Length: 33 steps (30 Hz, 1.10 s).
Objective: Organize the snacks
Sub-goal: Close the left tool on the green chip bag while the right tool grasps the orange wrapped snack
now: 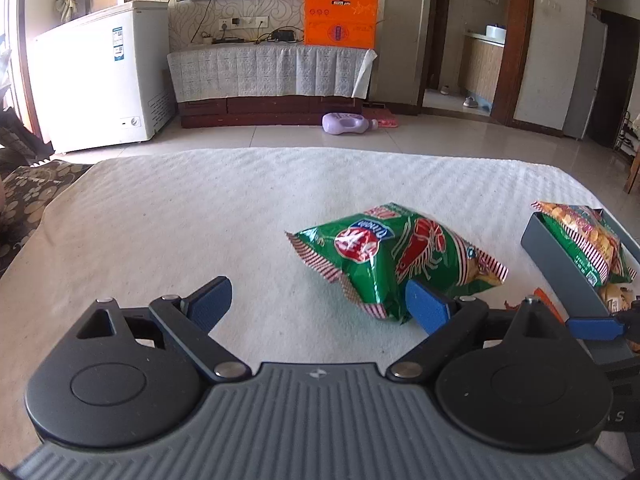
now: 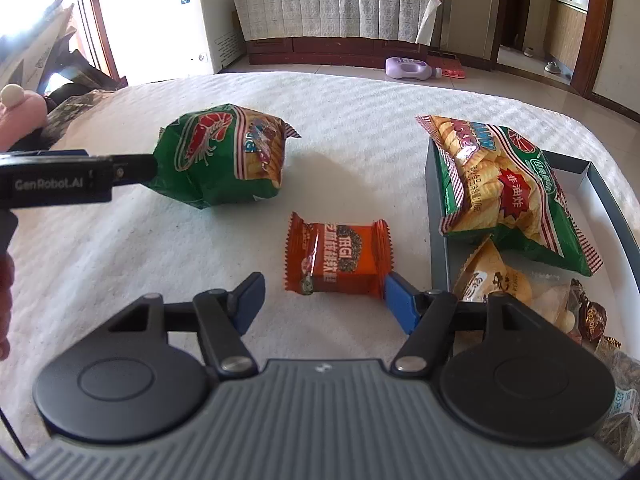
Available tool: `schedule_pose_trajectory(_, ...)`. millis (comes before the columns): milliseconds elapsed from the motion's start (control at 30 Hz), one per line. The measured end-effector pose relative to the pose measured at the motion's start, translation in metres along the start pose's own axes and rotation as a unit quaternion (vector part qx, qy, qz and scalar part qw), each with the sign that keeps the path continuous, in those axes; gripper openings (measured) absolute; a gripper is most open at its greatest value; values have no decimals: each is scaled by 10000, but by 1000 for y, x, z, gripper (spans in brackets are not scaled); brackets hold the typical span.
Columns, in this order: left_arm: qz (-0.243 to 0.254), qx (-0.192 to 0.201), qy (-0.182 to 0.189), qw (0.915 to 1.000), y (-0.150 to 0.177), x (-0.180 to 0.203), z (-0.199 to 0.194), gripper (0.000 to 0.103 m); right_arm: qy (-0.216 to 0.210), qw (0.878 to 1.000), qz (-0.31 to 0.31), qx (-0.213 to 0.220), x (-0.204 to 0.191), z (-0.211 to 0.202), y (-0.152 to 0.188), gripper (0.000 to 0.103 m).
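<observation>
A green shrimp-chip bag [image 1: 396, 258] lies on the white cloth table, also in the right wrist view [image 2: 226, 156]. My left gripper [image 1: 320, 300] is open and empty, its right finger just beside the bag's near corner; it shows from the side in the right wrist view [image 2: 120, 172]. My right gripper [image 2: 324, 300] is open around the near edge of an orange snack packet [image 2: 336, 258], not closed on it. A grey tray [image 2: 438, 240] on the right holds a green chip bag [image 2: 508, 188] and several small snacks [image 2: 500, 280]. The tray also shows in the left wrist view [image 1: 560, 268].
The white cloth [image 1: 200, 216] covers the table; a patterned sofa [image 1: 28, 196] lies left of it. Beyond are a white freezer [image 1: 100, 72], a covered TV cabinet [image 1: 272, 72] with an orange box [image 1: 340, 16], and a purple bottle [image 1: 348, 124] on the floor.
</observation>
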<state>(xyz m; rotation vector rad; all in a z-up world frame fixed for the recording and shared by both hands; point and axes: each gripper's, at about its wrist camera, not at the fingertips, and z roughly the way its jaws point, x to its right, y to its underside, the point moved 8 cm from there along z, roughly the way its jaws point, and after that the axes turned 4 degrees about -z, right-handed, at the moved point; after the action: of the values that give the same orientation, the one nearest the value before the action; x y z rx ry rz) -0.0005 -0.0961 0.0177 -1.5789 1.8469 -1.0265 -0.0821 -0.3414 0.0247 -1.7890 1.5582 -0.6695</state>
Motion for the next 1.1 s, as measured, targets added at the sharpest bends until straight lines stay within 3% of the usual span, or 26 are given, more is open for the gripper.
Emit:
schedule_pose_trajectory(233, 632, 359, 208, 9971, -12, 11, 9, 100, -21, 10000, -92, -18, 2, 3, -2, 68)
schedule_pose_trajectory(600, 1323, 543, 541, 9882, -22, 21, 37, 101, -44, 9998, -171, -49, 1, 5, -3, 69)
schedule_pose_trajectory(867, 1284, 407, 768, 9879, -20, 29, 60, 103, 34, 9998, -173, -34, 1, 11, -8, 69)
schedule_pose_trajectory(1100, 1550, 110, 861, 9841, -1, 54, 81, 103, 237, 9985, -478, -116, -7, 23, -11, 72)
